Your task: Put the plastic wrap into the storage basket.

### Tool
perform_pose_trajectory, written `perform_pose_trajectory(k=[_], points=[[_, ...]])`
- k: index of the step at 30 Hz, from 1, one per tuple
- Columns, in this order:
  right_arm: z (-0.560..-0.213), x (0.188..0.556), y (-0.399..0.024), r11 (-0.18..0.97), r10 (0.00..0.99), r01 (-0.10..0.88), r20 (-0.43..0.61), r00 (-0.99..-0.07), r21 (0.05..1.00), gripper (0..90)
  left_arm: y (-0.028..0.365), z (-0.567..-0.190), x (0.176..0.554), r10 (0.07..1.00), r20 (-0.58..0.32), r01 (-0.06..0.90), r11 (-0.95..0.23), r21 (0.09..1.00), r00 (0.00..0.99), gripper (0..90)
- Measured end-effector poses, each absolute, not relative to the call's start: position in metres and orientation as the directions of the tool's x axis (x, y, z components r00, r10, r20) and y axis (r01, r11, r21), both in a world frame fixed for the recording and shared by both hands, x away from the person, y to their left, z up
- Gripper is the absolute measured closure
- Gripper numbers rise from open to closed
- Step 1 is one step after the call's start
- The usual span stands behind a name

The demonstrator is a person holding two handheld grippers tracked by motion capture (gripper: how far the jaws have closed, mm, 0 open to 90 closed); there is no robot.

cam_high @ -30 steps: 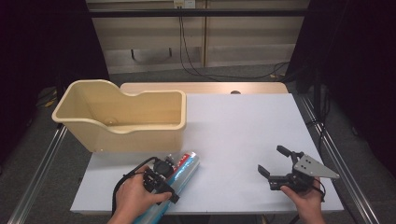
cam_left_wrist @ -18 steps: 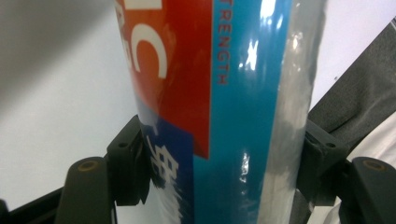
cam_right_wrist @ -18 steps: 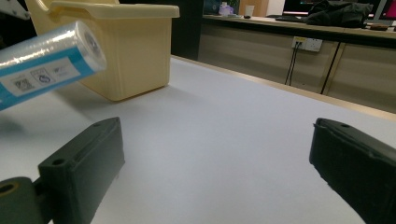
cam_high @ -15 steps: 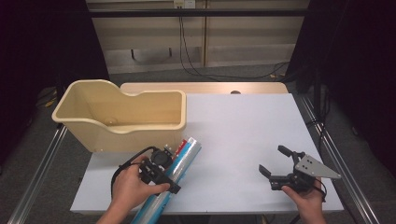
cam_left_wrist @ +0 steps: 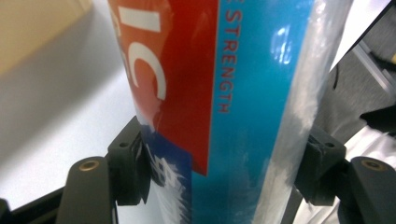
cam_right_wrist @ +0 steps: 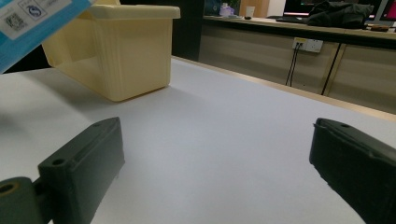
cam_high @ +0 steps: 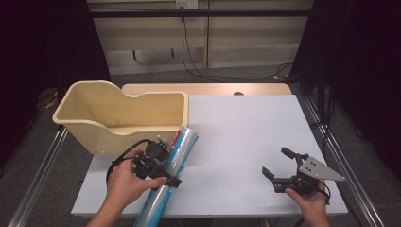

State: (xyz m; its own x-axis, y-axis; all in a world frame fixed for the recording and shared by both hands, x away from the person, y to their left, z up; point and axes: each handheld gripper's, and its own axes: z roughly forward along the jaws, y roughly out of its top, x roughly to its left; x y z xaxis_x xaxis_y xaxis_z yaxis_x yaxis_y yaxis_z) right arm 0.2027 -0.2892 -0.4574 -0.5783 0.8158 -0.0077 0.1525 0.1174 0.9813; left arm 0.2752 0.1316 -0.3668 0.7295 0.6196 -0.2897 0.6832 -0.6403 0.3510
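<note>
Left gripper (cam_high: 158, 165) jaws clamped on long blue-and-red plastic-wrapped roll (cam_high: 172, 163), tilted beside cream plastic bin (cam_high: 124, 124); right gripper (cam_high: 288, 170) jaws wide, idle over white worktop (cam_high: 246, 137); next: lift over rim, drop in.

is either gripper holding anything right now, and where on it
The left gripper is shut on the blue and red roll around its middle, fingers pressing both sides. The right gripper holds nothing.
</note>
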Motion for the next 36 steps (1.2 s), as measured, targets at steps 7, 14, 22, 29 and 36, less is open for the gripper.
perform_pose_trajectory(k=[7, 14, 22, 29, 36], points=[[-0.457, 0.203, -0.289, 0.120, 0.816, 0.150, -0.011, -0.578, 0.981, 2.7, 0.137, -0.350, 0.280, 0.621, -0.286, 0.682, -0.630, 0.372, 0.730, 32.1], [-0.458, 0.203, -0.289, 0.120, 0.817, 0.152, -0.010, -0.576, 0.981, 2.6, 0.140, -0.339, 0.287, 0.625, -0.283, 0.684, -0.628, 0.371, 0.727, 32.1], [-0.457, 0.203, -0.290, 0.117, 0.817, 0.153, -0.008, -0.576, 0.981, 2.6, 0.140, -0.324, 0.293, 0.616, -0.290, 0.679, -0.637, 0.363, 0.733, 32.1], [-0.457, 0.203, -0.289, 0.116, 0.818, 0.154, -0.007, -0.576, 0.981, 2.6, 0.139, -0.314, 0.297, 0.617, -0.295, 0.683, -0.633, 0.364, 0.729, 32.2], [-0.457, 0.203, -0.290, 0.118, 0.818, 0.153, -0.009, -0.575, 0.981, 2.6, 0.139, -0.303, 0.303, 0.615, -0.299, 0.683, -0.637, 0.358, 0.730, 32.2]])
